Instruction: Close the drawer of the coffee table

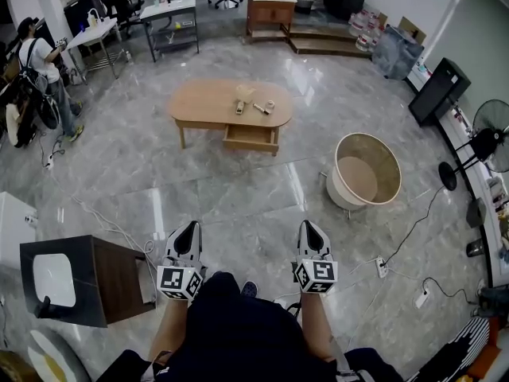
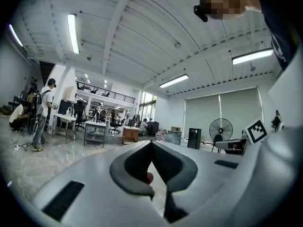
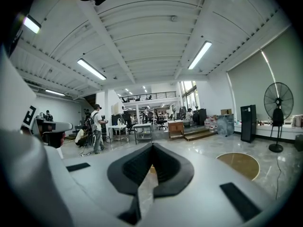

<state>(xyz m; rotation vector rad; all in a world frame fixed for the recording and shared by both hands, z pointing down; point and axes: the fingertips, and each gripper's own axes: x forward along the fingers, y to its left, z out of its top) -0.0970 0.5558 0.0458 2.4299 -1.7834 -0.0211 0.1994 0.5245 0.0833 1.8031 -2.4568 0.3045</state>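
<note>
An oval wooden coffee table (image 1: 205, 102) stands far ahead on the marble floor, with a few small objects on top. Its drawer (image 1: 250, 138) juts out at the front right. My left gripper (image 1: 188, 231) and right gripper (image 1: 309, 229) are held close to my body, well short of the table, both pointing toward it. Both are shut with nothing between the jaws. In the left gripper view the left gripper (image 2: 151, 143) shows its tips meeting. The right gripper (image 3: 152, 146) in its own view looks the same, and the table is mostly hidden behind the jaws in both.
A round tub (image 1: 367, 170) sits on the floor right of the table. A dark wooden side cabinet (image 1: 95, 281) stands close at my left. Cables and power strips (image 1: 382, 267) trail over the floor at the right. A standing fan (image 1: 487, 140) and a person (image 1: 44, 66) are at the edges.
</note>
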